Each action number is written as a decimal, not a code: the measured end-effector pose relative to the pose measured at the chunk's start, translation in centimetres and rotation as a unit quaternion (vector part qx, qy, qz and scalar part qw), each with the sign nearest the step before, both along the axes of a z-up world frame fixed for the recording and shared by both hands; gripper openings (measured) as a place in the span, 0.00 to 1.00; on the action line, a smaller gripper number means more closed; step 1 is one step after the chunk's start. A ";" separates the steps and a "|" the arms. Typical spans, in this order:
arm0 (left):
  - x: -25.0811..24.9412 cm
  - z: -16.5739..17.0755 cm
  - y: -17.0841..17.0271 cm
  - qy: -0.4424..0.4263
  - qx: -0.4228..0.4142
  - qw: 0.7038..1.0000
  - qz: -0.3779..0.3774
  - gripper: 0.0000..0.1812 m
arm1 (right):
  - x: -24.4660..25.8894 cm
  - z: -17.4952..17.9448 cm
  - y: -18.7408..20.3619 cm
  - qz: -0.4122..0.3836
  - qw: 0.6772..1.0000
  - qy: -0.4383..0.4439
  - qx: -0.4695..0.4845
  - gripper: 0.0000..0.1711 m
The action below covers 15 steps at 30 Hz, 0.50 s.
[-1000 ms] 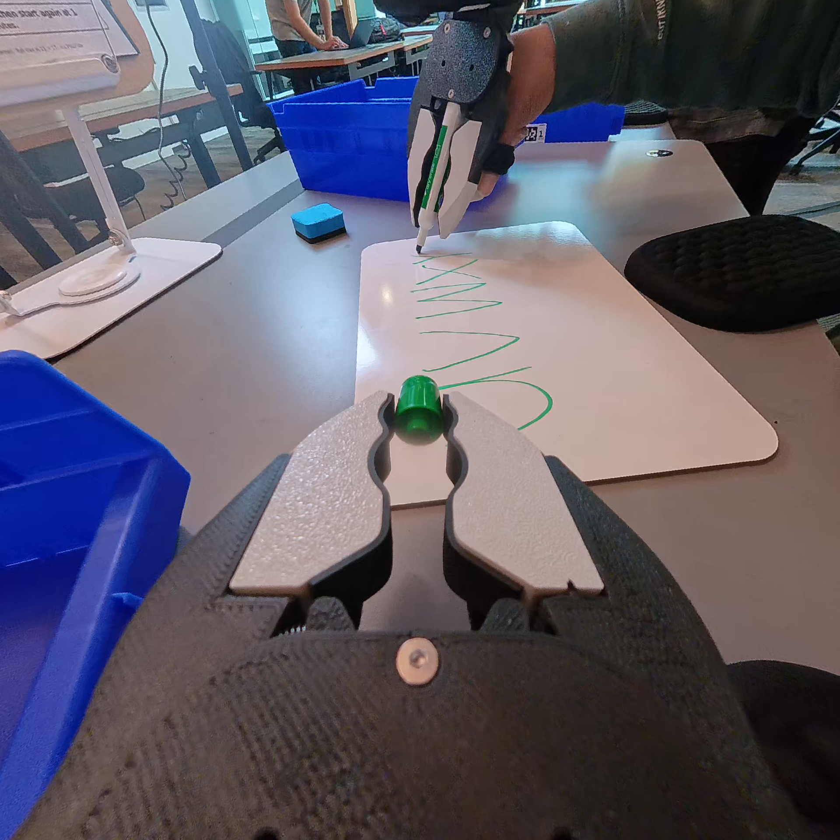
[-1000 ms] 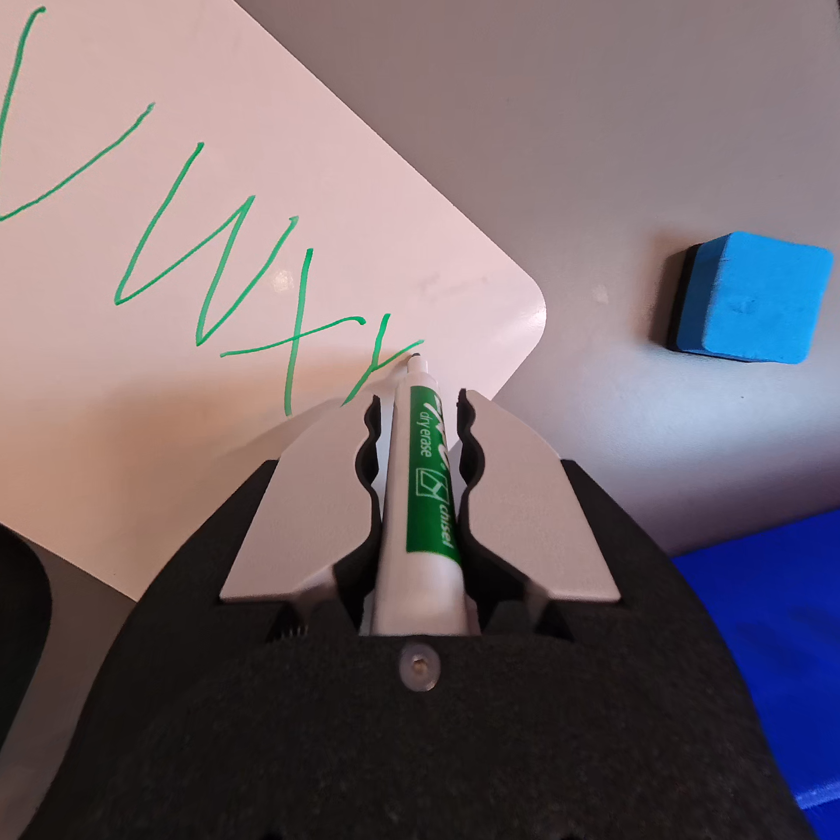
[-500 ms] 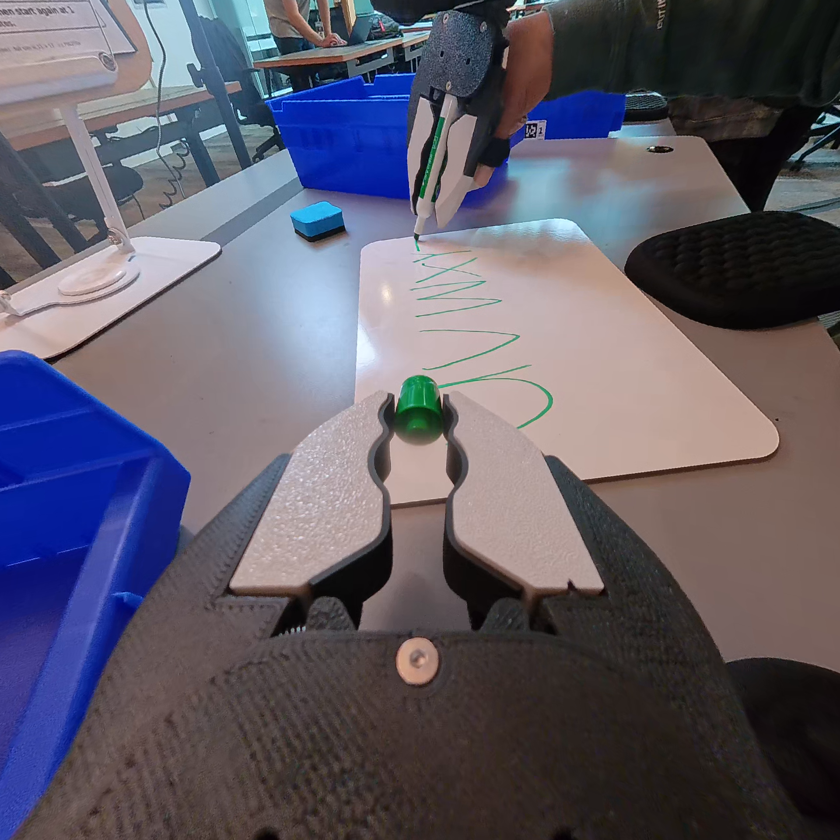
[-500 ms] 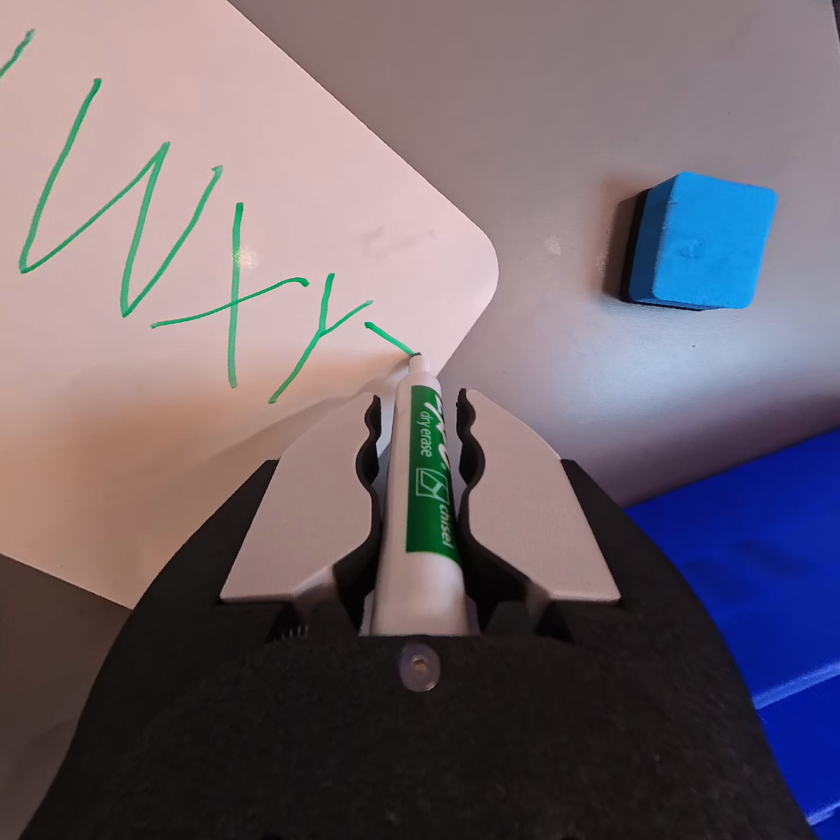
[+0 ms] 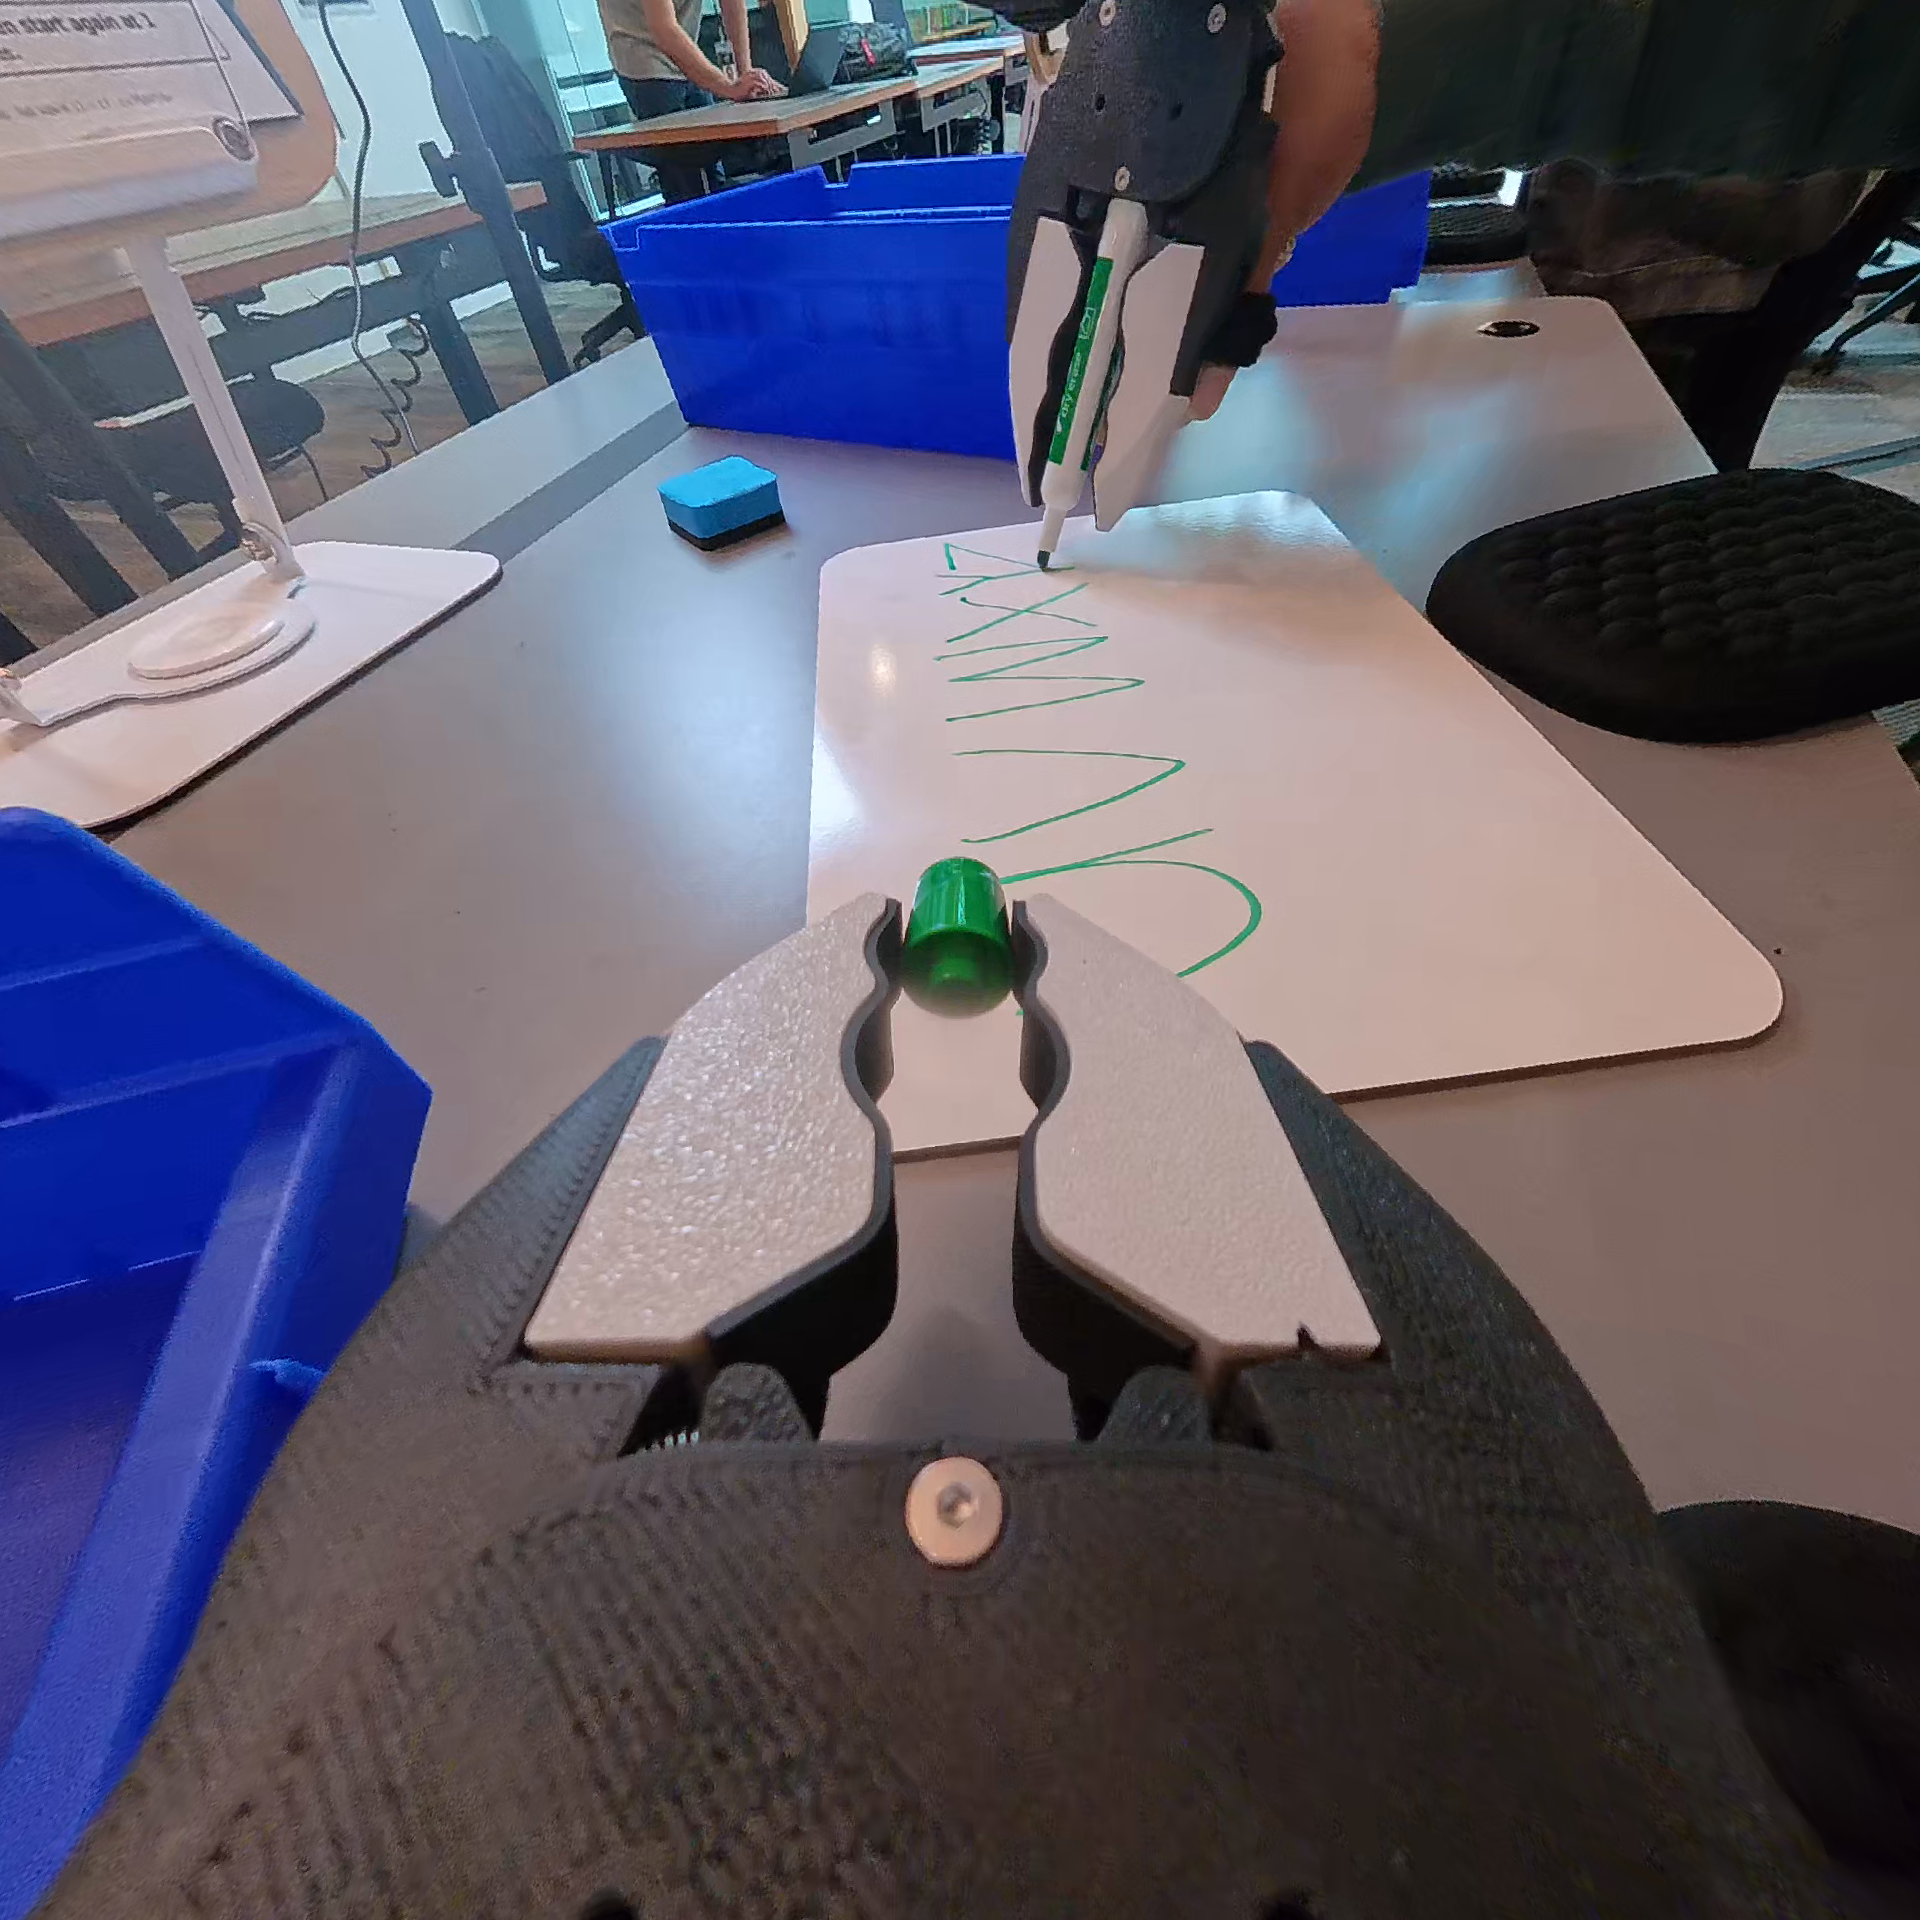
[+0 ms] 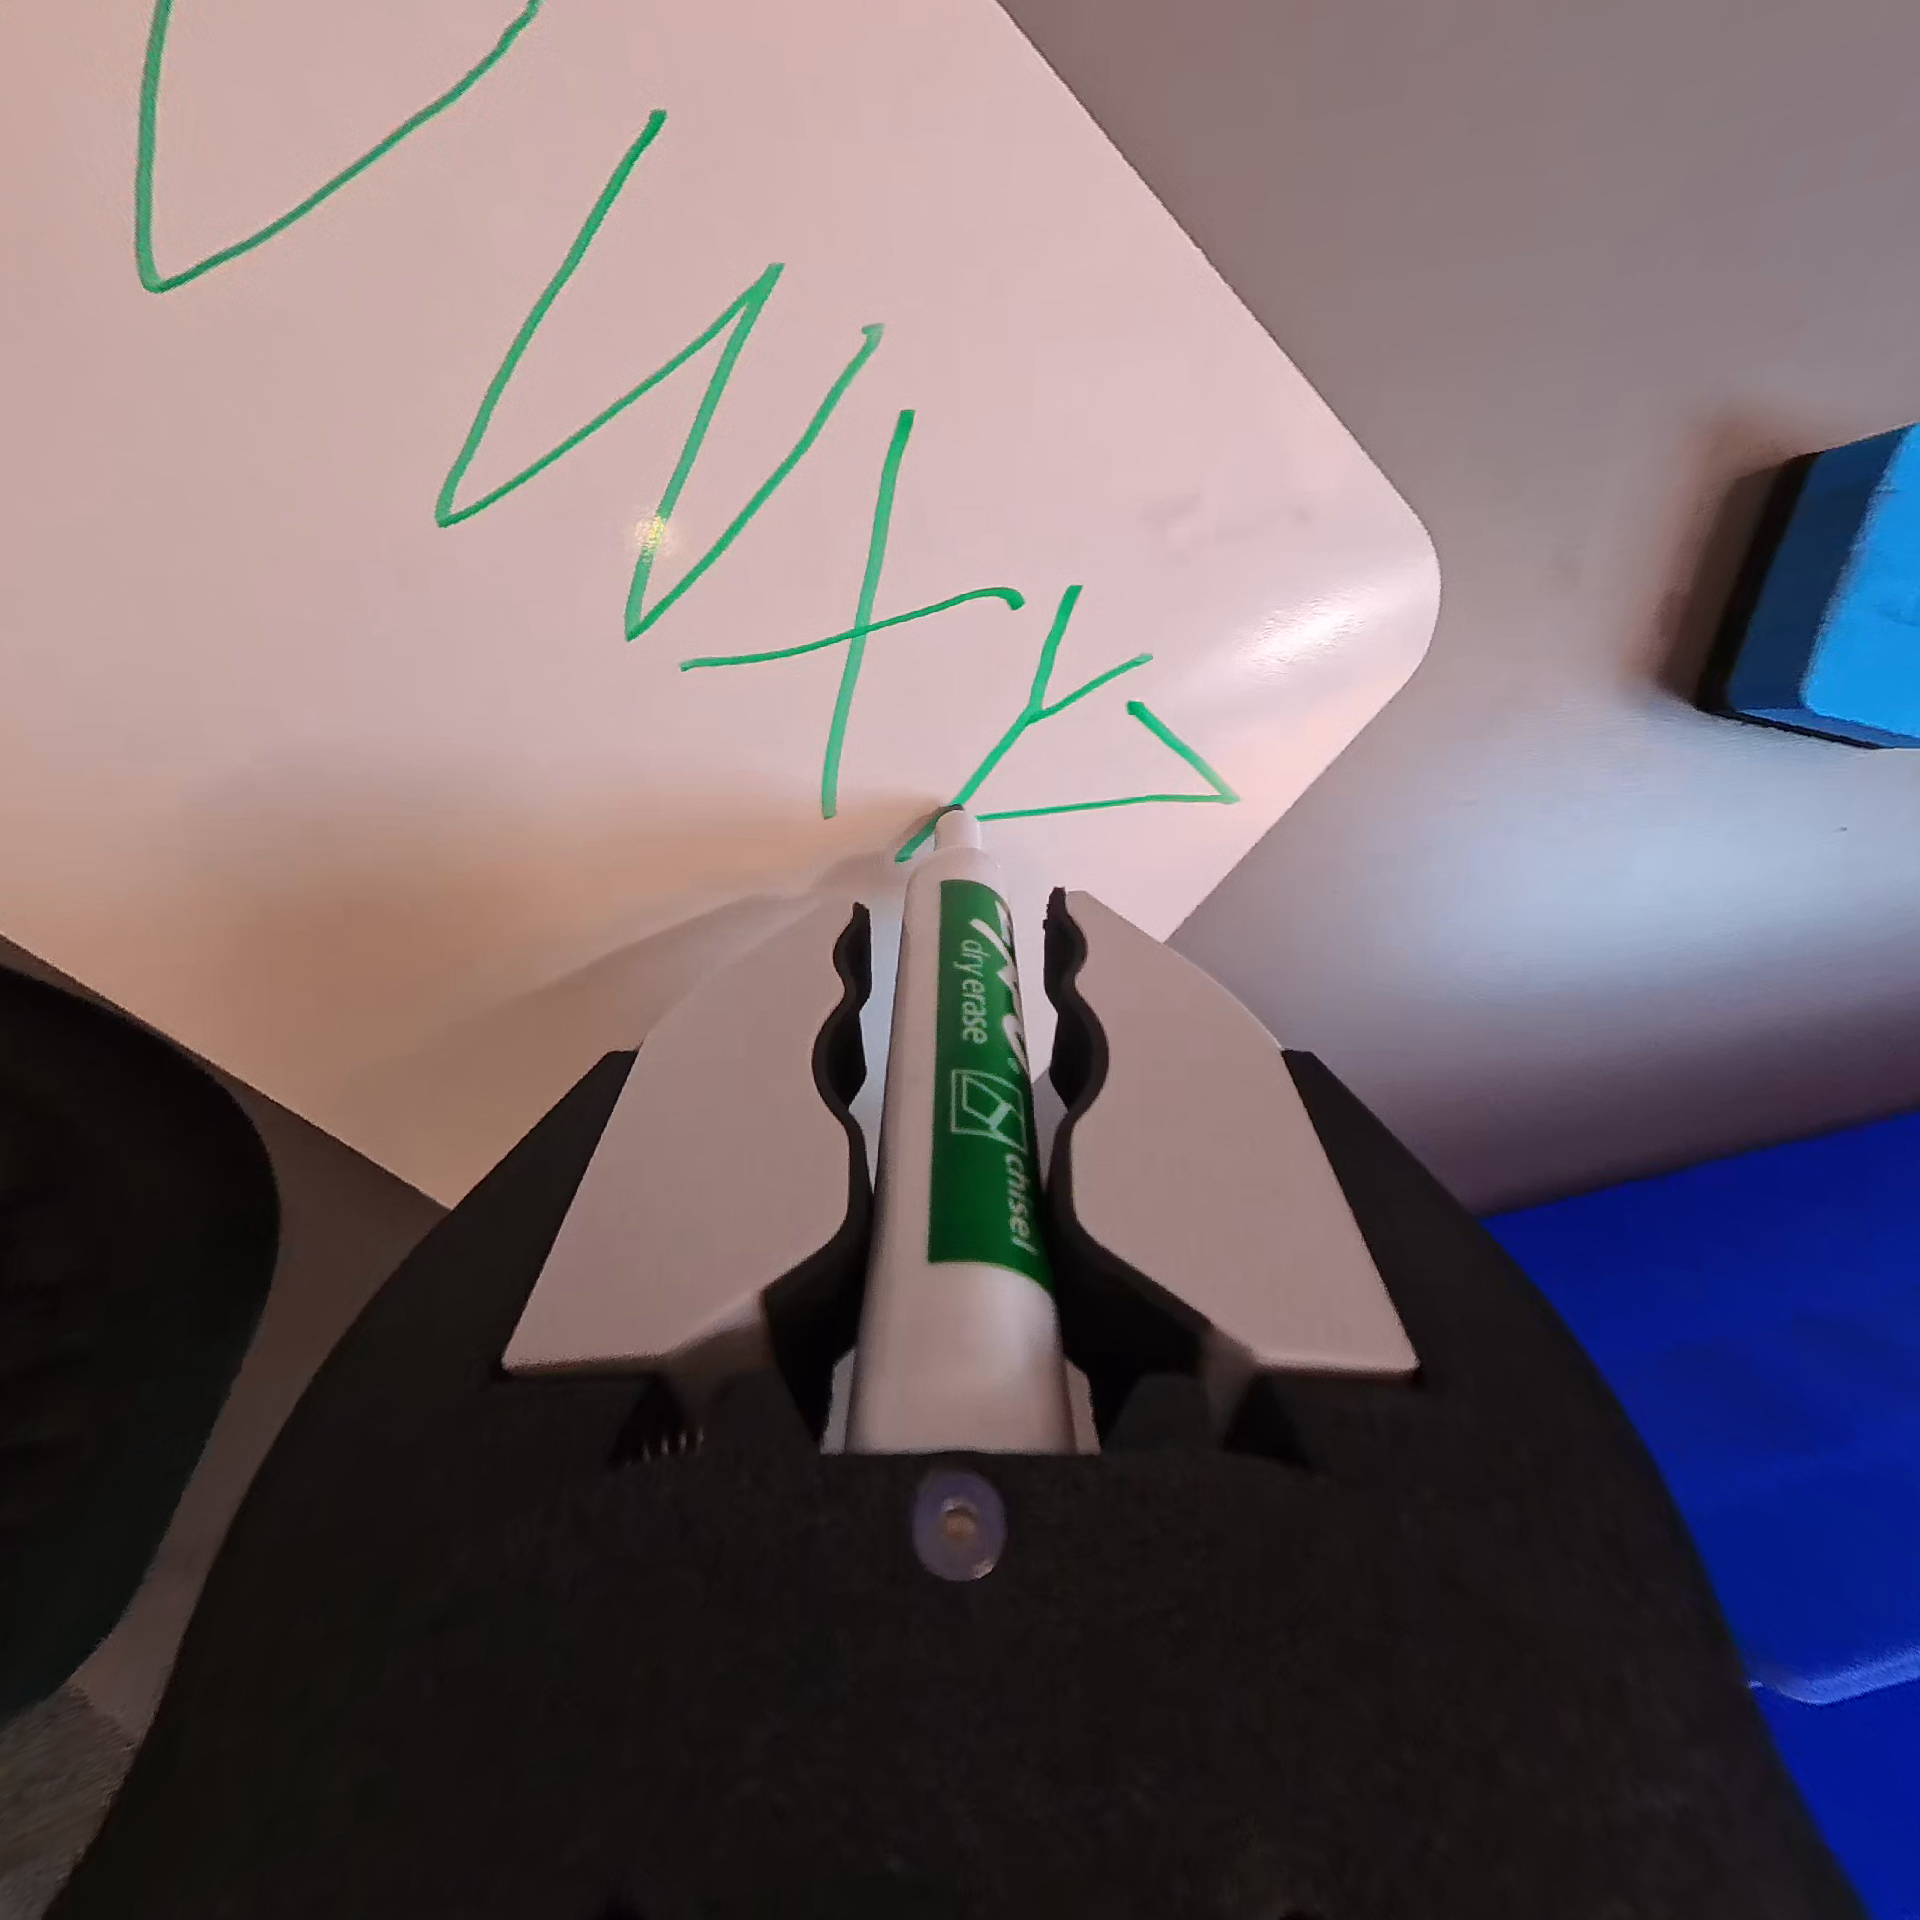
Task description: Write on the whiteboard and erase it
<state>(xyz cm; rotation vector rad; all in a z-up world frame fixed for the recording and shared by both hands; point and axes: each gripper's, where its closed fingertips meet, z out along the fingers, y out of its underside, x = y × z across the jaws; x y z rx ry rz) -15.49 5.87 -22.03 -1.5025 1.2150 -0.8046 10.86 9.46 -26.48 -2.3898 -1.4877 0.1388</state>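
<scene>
A white whiteboard (image 5: 1403, 831) lies flat on the grey table, with green marks running along its left side (image 6: 727, 468). My right gripper (image 6: 951, 914) is shut on a white and green dry-erase marker (image 6: 966, 1143); its tip touches the board near the far corner. The right gripper (image 5: 1081, 488) and marker (image 5: 1081, 364) also show in the left wrist view. My left gripper (image 5: 956, 914) is shut on the green marker cap (image 5: 956, 930), held over the board's near edge. A blue eraser (image 5: 722, 499) sits on the table left of the board (image 6: 1829, 613).
A blue bin (image 5: 156, 1195) stands at the near left and a larger blue bin (image 5: 831, 301) behind the board. A white stand base (image 5: 239, 644) is at the left. A black padded cushion (image 5: 1704, 603) lies right of the board. People are at desks in the background. Across from one pair of fingers to the other is roughly 30 cm.
My right gripper has moved the marker tip across the far end of the board, adding a new angled green stroke. The left gripper and cap have stayed put.
</scene>
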 end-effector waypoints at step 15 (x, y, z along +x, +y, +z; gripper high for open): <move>0.1 0.0 0.0 0.001 0.000 1.000 0.000 0.11 | 4.0 0.0 1.4 -0.052 0.998 -0.018 0.015 0.19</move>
